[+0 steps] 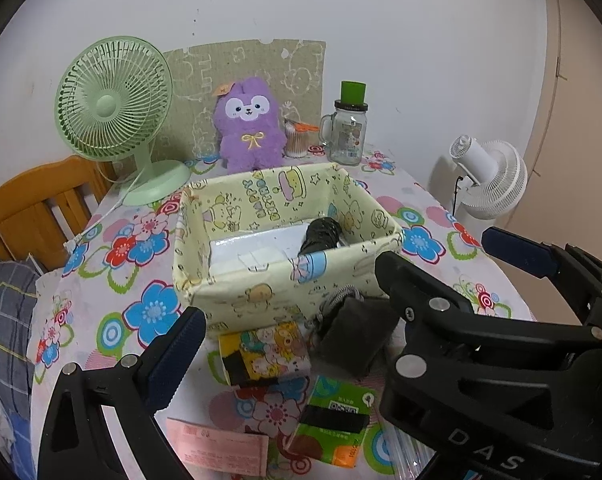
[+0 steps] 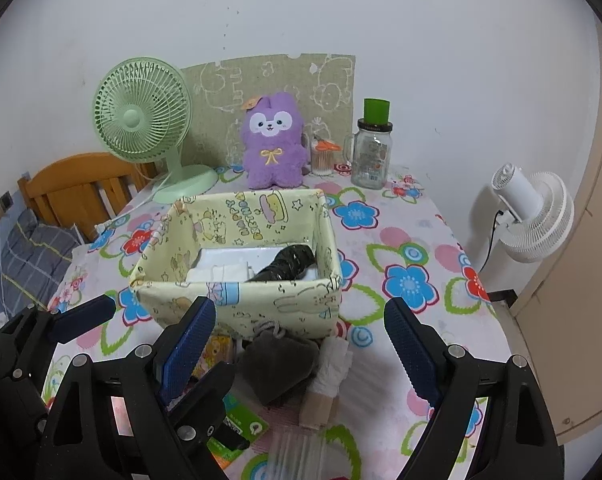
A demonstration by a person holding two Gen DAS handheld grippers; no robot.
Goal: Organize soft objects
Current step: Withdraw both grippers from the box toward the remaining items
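A pale yellow cartoon-print fabric box (image 1: 261, 296) (image 2: 277, 308) stands mid-table and holds white cloth (image 1: 257, 246) (image 2: 221, 272) and a black rolled item (image 1: 319, 234) (image 2: 287, 264). In front of it lie a dark grey drawstring pouch (image 1: 355, 334) (image 2: 279, 362), a yellow cartoon tissue pack (image 1: 265, 352), a green tissue pack (image 1: 333, 420) (image 2: 241, 428), a pink packet (image 1: 221, 450) and a white rolled cloth (image 2: 333, 364). My left gripper (image 1: 287, 298) is open and empty above these items. My right gripper (image 2: 301, 352) is open and empty over the pouch.
A purple plush (image 1: 249, 124) (image 2: 273, 140), green fan (image 1: 113, 100) (image 2: 141, 116), glass mug jar (image 1: 347, 128) (image 2: 371, 152) and cotton-swab cup (image 1: 297, 138) stand at the back. A wooden chair (image 1: 33, 208) is left, a white fan (image 1: 489, 178) (image 2: 533, 216) right.
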